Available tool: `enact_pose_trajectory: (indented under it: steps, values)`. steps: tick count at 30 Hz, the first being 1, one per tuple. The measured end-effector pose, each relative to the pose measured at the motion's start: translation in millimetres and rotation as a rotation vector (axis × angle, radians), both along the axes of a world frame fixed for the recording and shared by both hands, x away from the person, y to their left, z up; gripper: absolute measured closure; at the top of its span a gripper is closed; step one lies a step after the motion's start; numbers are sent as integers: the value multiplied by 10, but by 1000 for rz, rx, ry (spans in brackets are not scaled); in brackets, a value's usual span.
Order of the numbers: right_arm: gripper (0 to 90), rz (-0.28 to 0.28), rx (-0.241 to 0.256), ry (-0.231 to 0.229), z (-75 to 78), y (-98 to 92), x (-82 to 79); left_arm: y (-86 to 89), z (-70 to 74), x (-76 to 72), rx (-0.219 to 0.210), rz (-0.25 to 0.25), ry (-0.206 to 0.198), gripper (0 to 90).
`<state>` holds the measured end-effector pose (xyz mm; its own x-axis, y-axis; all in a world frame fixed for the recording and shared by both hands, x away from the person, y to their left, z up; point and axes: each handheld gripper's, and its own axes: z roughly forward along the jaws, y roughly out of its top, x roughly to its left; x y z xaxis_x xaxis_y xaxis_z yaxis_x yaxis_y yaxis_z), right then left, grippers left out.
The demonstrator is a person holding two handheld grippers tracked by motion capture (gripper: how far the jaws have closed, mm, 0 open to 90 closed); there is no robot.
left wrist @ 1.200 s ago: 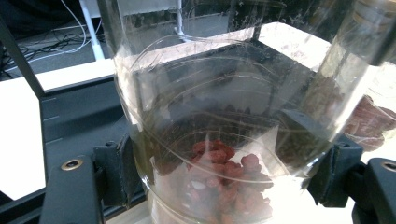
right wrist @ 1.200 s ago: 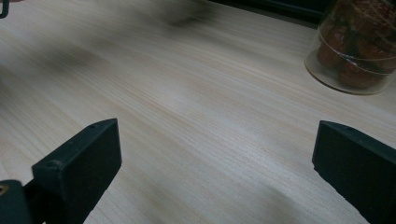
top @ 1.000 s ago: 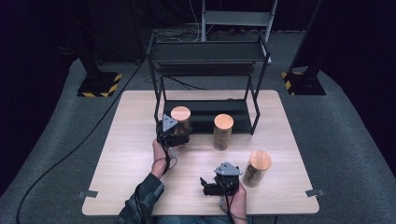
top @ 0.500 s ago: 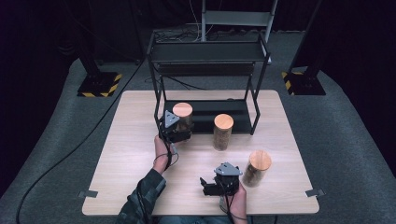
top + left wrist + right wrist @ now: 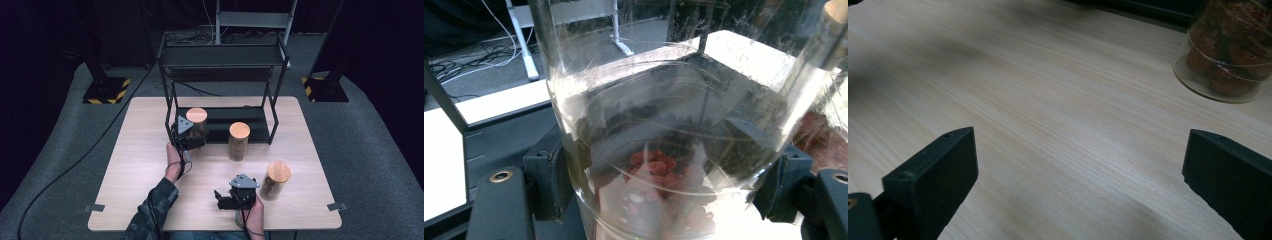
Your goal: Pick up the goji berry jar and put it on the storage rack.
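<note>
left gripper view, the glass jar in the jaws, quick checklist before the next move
1. Left gripper jaws on both sides of the clear glass jar with a wooden lid: ok.
2. Jar upright: ok.
3. Jar lifted off the black metal shelf rack: cannot tell.
4. Second wooden-lidded jar apart from it: ok.
5. Right gripper open, holding nothing: ok.
6. Third jar beside right gripper, untouched: ok.

Left gripper: carried its cork-lidded jar slightly farther toward the black shelf rack.
Jar: now at the rack's lower shelf edge.
</note>
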<state>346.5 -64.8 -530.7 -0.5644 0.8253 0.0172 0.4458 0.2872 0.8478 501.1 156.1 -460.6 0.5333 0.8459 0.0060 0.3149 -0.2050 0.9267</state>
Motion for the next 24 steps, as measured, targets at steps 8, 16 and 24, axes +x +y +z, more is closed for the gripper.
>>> enact_pose_trajectory:
  steps: [8, 16, 24]
  values:
    - [6, 0, -1, 2, 0, 0, 1, -10, 8, 35, -6, 5, 1, 247]
    - [6, 3, -4, 2, 0, 3, 2, -21, -2, 91, -19, 13, -2, 247]
    - [6, 2, -4, 0, 0, 3, -1, -28, -1, 141, -14, 15, 1, 247]
